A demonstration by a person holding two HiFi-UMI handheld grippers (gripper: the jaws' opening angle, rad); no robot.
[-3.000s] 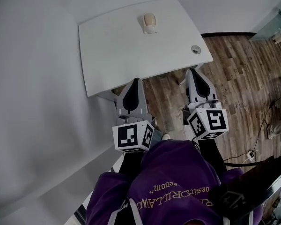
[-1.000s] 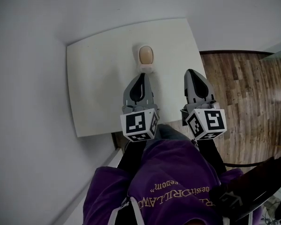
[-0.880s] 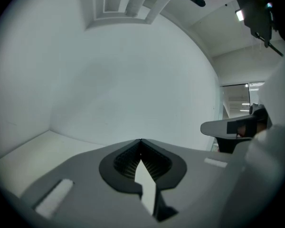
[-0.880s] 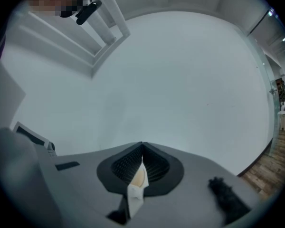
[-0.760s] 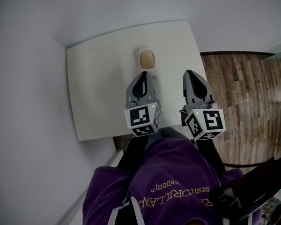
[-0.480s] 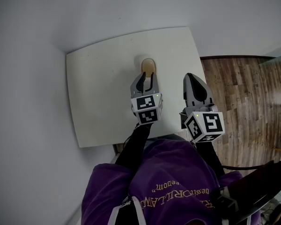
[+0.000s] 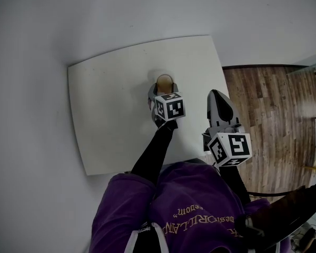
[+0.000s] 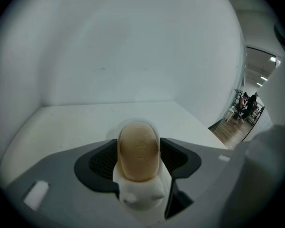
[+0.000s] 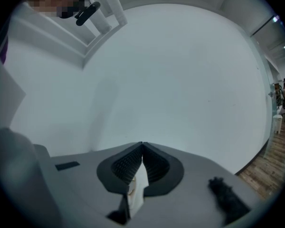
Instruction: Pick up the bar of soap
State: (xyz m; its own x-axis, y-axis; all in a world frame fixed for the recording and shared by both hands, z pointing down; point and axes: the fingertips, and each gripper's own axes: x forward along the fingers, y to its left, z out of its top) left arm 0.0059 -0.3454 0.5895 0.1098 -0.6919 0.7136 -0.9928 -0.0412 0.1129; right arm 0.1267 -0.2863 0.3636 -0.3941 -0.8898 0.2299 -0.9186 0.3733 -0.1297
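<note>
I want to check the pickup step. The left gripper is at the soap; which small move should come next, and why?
Probably close the left gripper on the bar of soap. Its fingers have just been opening and stand on both sides of the soap, seemingly not pressing it yet, while it lies on its white dish.

White table (image 7: 108, 120), wooden floor (image 7: 268, 115)

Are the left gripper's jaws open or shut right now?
Open: left gripper jaws have just been opening, standing apart with the soap between them.
</note>
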